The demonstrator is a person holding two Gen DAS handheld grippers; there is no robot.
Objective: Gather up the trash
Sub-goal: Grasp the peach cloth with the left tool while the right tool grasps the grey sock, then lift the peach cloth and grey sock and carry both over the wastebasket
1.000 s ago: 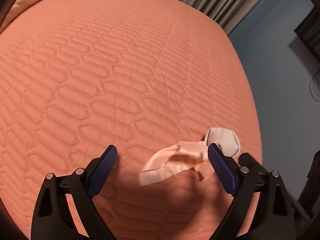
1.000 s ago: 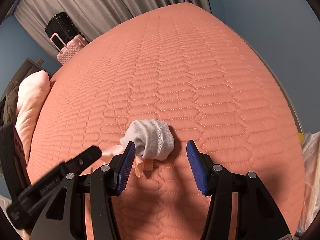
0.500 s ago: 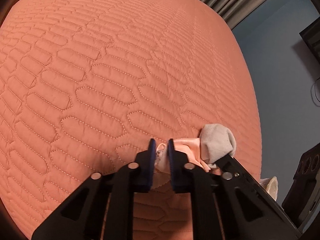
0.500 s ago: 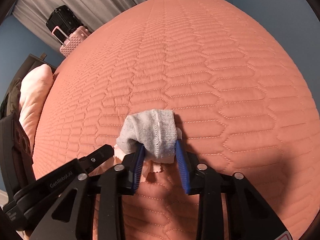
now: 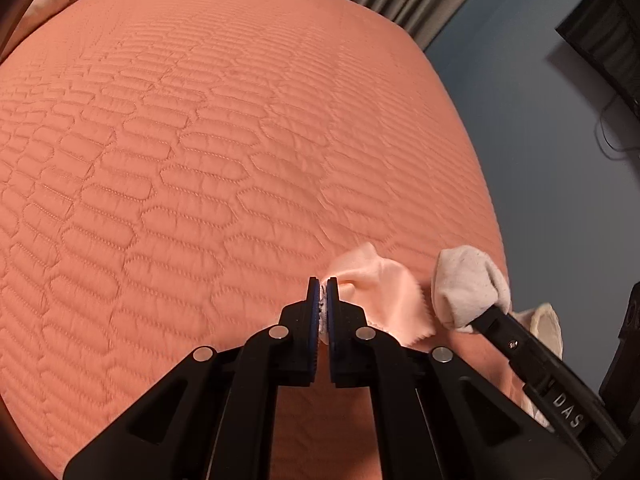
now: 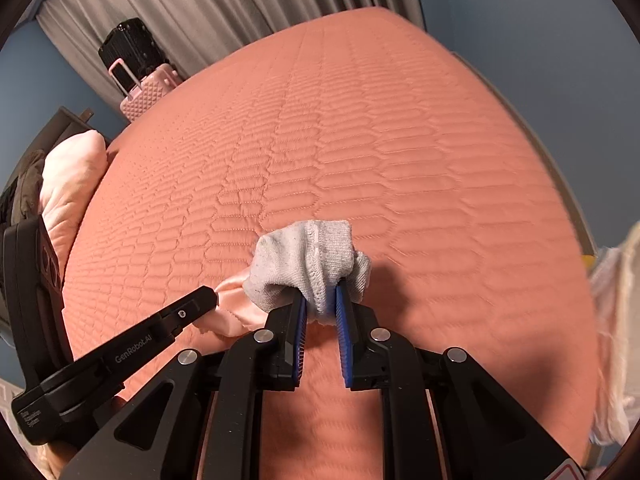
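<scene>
Peach cloth and grey sock hang side by side just above the bed, near its edge. Left gripper: jaws pinched on the cloth's edge. Right gripper: jaws narrow, clamping the sock's bunched middle, so both pieces lift together for disposal.
</scene>
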